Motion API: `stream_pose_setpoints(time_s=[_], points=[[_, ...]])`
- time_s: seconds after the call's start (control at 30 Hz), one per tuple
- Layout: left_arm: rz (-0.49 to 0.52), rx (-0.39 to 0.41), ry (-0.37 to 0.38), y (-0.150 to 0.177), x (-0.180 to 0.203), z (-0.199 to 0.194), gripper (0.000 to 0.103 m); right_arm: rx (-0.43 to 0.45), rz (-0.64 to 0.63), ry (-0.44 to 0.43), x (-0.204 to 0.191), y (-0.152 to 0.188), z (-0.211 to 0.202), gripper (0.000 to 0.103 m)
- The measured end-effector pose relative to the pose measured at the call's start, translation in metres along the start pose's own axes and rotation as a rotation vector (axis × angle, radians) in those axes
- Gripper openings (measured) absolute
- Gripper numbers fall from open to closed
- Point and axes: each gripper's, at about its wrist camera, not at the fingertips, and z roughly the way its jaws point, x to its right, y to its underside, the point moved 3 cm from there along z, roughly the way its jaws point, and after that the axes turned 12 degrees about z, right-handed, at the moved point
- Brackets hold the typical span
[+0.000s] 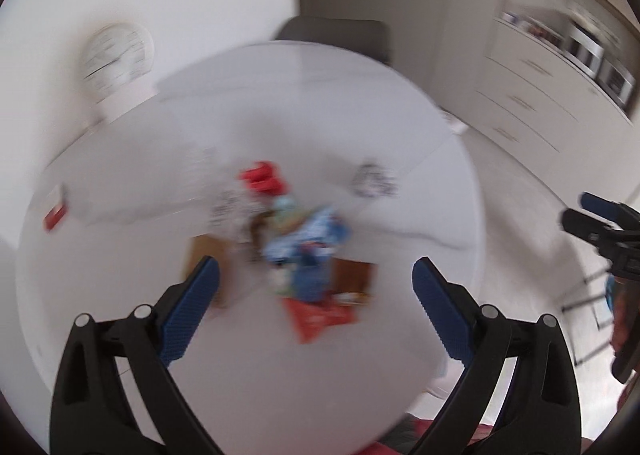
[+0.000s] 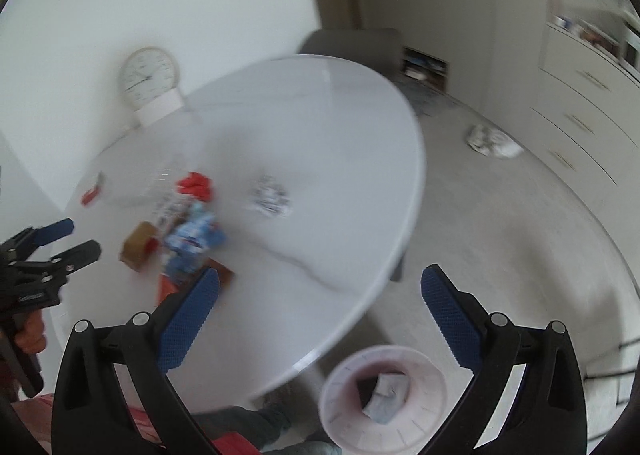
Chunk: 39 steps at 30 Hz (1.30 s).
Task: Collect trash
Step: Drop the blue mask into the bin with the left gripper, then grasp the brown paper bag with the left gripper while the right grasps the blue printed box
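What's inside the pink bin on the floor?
The bin holds a crumpled pale paper or wrapper and something dark beside it. The blur hides what they are, and the bottom under them is covered.

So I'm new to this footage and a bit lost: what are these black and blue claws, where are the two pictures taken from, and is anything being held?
They are hand-held grabbers, one in each of a person's hands, with a camera on each looking along its two fingers. One picture is from the left gripper, the other from the right gripper. Each also shows the other gripper at its edge. Both stand open with nothing between the fingers. Below is a round white table with a blurry trash pile of wrappers and cardboard, a crumpled paper apart from it, and a clock at the back. On the floor beside the table stands a bin with paper inside.
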Motion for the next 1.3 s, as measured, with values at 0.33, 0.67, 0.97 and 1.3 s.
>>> stream_pose_setpoints(time_s=[0.33,0.67,0.97,1.3], points=[[-0.040,-0.169,-0.093,0.043,-0.095,0.097,0.093,-0.077,-0.059,-0.030,-0.084,-0.001,0.045,0.100],[0.003,-0.263,-0.014,0.055,-0.113,0.168,0.073,-0.177,-0.069,0.012,-0.129,0.006,0.103,0.100],[-0.038,-0.258,0.058,0.058,-0.132,0.176,0.049,-0.273,0.045,0.008,-0.146,0.007,0.165,0.100],[-0.060,-0.165,0.110,0.063,-0.146,0.133,0.049,-0.411,0.505,-0.035,-0.125,0.013,0.222,0.100]])
